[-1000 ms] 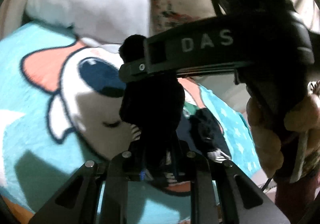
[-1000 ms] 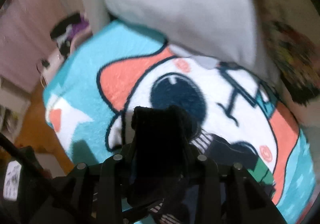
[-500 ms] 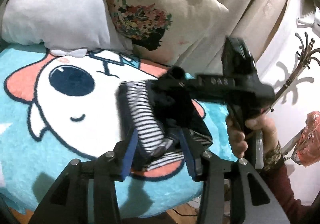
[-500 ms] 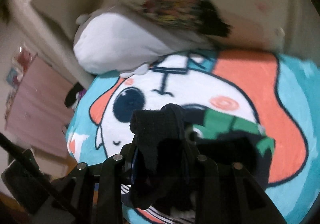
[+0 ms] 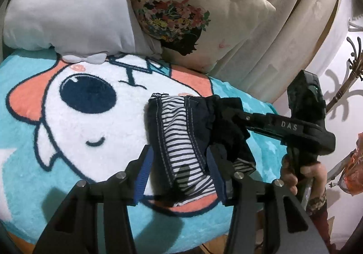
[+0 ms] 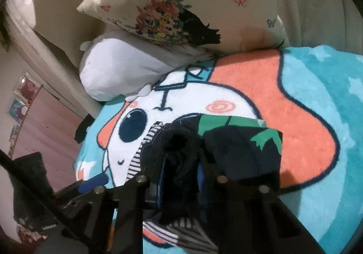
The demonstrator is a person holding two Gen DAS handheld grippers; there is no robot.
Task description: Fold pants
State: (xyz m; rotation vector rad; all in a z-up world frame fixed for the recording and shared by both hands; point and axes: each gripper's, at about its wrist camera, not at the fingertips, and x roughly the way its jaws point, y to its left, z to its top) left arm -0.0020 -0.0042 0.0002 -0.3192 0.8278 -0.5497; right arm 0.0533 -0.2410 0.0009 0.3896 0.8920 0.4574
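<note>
The dark navy pants [image 5: 181,138] with a black-and-white striped lining lie bunched on the cartoon blanket [image 5: 68,131]. My left gripper [image 5: 179,168] is open, its blue-padded fingers astride the striped part, just above the cloth. My right gripper [image 5: 223,122] reaches in from the right and is shut on a dark fold of the pants. In the right wrist view the right gripper [image 6: 180,163] pinches black fabric, with the pants' green-patterned part [image 6: 240,140] lying behind it.
A grey plush pillow [image 5: 65,11] and a floral cushion [image 5: 188,13] lean at the back of the bed. The blanket's front edge [image 5: 181,238] drops to the floor. A coat stand [image 5: 354,68] stands at the right.
The left gripper has opened and let the pants go, and has drawn back. The pants have come down onto the blanket. The right gripper still holds its fold, now low over the bed.
</note>
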